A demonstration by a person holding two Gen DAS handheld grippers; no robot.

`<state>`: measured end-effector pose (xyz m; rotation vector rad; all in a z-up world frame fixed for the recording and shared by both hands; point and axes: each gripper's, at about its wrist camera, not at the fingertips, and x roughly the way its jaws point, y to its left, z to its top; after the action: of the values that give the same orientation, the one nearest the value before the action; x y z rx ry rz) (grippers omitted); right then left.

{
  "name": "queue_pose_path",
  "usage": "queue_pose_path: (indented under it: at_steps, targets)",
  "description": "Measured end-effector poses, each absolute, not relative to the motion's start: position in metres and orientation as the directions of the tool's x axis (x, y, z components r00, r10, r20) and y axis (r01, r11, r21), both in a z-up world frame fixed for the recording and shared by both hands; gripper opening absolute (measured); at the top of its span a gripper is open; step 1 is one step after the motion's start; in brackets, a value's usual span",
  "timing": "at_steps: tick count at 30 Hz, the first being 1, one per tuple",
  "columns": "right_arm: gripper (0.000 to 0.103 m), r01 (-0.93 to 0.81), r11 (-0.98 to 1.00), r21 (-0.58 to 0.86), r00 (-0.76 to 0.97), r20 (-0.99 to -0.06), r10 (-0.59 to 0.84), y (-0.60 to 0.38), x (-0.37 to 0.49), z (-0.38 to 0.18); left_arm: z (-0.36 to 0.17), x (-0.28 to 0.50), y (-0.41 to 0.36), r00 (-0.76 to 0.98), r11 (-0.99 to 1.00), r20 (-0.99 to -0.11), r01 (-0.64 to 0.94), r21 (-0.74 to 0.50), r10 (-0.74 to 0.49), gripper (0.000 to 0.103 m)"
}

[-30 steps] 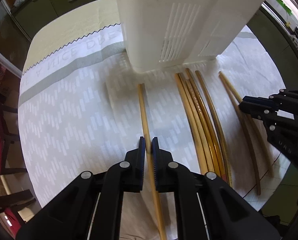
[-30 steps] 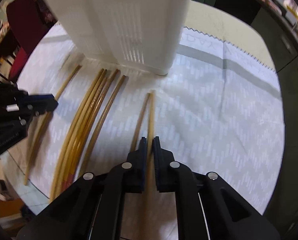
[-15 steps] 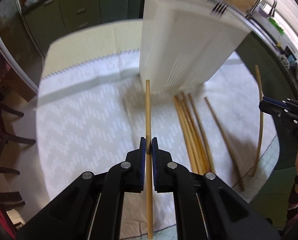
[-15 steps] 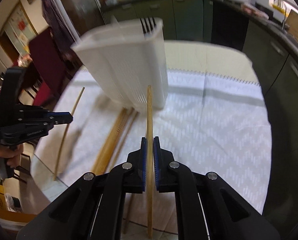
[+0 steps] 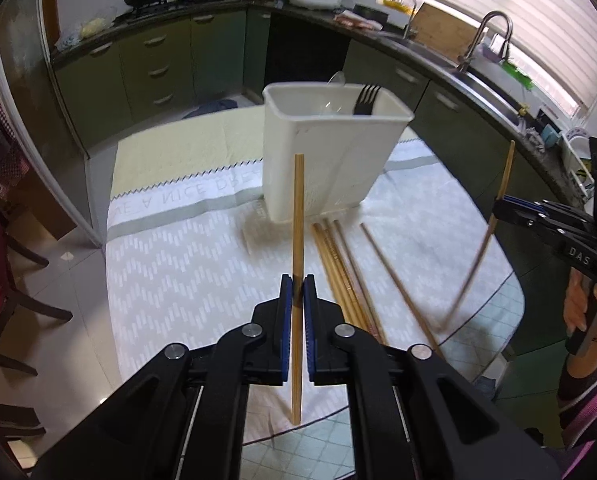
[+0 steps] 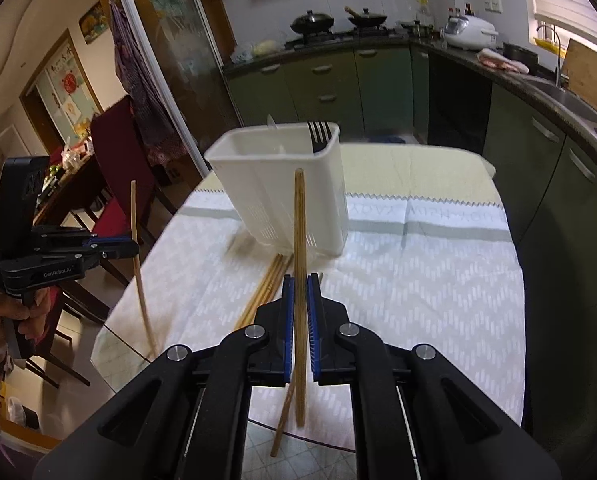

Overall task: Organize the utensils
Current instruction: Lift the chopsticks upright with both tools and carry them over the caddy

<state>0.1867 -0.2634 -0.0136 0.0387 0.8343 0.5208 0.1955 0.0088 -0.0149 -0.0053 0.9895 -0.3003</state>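
Each gripper, left (image 5: 297, 280) and right (image 6: 300, 280), pinches one chopstick (image 5: 298, 216) upright, clear of the table; next, tip both into the far white holder (image 5: 330, 152).

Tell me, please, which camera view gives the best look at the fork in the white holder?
The right wrist view: the fork stands with its dark tines clear above the rim of the white holder, against a pale cloth. The left wrist view also shows the fork, but smaller and against dark cabinets, so it stands out less.
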Motion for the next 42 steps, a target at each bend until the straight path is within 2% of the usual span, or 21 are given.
queue_pose_path:
  at_steps: [19,28,33,42]
  targets:
    - [0.007,-0.472,0.856,0.214,0.65,-0.572,0.501,-0.267,0.186,0.086,0.101,0.208,-0.01,0.651,0.938,-0.689,0.321,-0.13,-0.318,0.006]
    - [0.007,-0.489,0.853,0.184,0.692,-0.513,0.507,-0.257,0.199,0.135,0.173,0.246,-0.017,0.779,0.953,-0.559,0.294,-0.073,-0.284,0.006]
    - [0.007,-0.484,0.859,0.17,0.725,-0.473,0.501,-0.251,0.211,0.159,0.168,0.273,-0.029,0.803,0.96,-0.542,0.277,-0.03,-0.249,0.006]
    - [0.007,-0.482,0.856,0.19,0.756,-0.404,0.515,-0.239,0.248,0.194,0.089,0.316,-0.03,0.732,0.964,-0.638,0.26,-0.064,-0.24,0.006]
